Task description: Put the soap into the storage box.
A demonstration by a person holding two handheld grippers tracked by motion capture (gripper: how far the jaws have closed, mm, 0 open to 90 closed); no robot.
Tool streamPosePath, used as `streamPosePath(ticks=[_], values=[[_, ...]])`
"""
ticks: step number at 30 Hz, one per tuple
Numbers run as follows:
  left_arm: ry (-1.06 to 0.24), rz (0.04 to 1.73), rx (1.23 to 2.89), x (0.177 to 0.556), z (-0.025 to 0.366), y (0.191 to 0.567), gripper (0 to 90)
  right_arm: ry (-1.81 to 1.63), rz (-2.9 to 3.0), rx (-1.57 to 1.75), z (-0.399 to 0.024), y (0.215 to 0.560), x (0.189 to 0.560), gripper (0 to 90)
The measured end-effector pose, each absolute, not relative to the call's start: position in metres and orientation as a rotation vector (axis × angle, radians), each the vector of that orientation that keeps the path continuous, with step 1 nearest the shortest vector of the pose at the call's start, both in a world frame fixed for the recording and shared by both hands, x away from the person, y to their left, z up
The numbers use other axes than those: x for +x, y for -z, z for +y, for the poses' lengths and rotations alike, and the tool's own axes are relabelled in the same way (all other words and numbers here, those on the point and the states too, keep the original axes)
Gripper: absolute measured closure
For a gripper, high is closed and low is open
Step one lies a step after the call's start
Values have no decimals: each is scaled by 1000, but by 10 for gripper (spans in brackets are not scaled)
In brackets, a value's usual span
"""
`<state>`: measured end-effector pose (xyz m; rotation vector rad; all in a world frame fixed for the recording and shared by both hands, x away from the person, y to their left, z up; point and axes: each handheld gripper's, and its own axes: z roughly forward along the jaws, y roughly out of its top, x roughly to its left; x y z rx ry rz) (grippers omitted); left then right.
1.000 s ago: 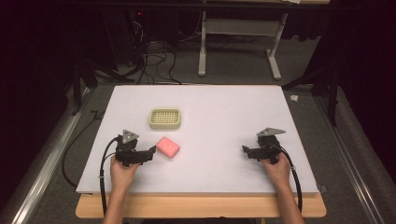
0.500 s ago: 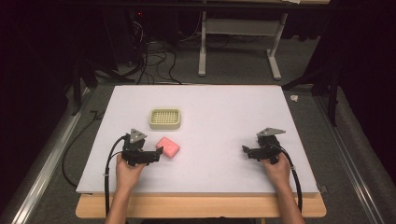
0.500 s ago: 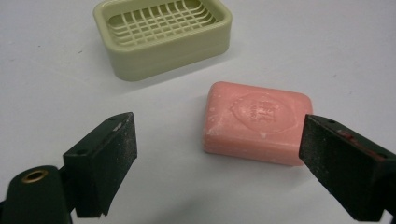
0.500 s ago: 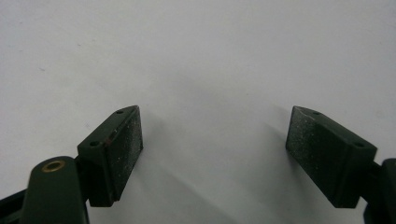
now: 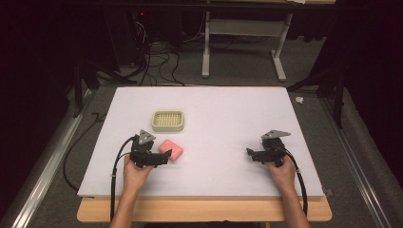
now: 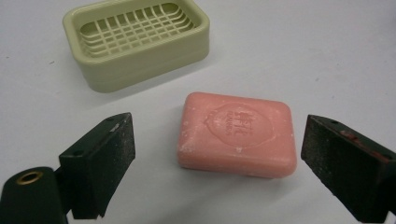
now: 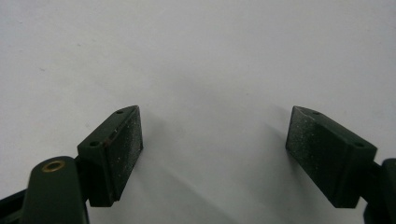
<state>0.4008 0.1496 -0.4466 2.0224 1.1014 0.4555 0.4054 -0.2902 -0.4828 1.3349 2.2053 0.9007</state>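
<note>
Up above, from the high view, a white mat [image 5: 228,118] covers most of the table [image 5: 204,211], and everything can be placed from the pink soap [image 5: 171,150] lying on it. A pale green dish [image 5: 168,120] sits a little beyond the soap and slightly to its left, apart from it. The left gripper [image 5: 165,157] is just beside the soap on the near left, its tips right at the bar's edge; whether they touch it I cannot tell from here. A hand [image 5: 136,172] holds it from behind, and a black cable [image 5: 115,166] loops back off the near edge. The right gripper [image 5: 250,154] rests well to the right of the soap, over bare mat, gripped by the other hand [image 5: 282,167].

Next, the left gripper view looks along the left gripper [image 6: 217,154] with its jaws standing wide apart. The soap [image 6: 237,134] lies flat between them, a stamped emblem on its top face, with clear mat showing on either side, so neither pad touches it. Beyond the soap and to the upper left stands the dish [image 6: 135,39], its gridded floor empty.

Last, the right gripper view shows the right gripper [image 7: 214,144] with jaws equally spread, nothing between them but white mat [image 7: 205,60] and their own soft shadows.
</note>
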Motion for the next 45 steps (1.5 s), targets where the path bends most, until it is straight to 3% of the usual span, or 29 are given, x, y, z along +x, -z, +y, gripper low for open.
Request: streamPosePath(ticks=[45], values=[[-450,1103,2171,421,116,481,97,-900,2205,1334,-290,483,405,193]])
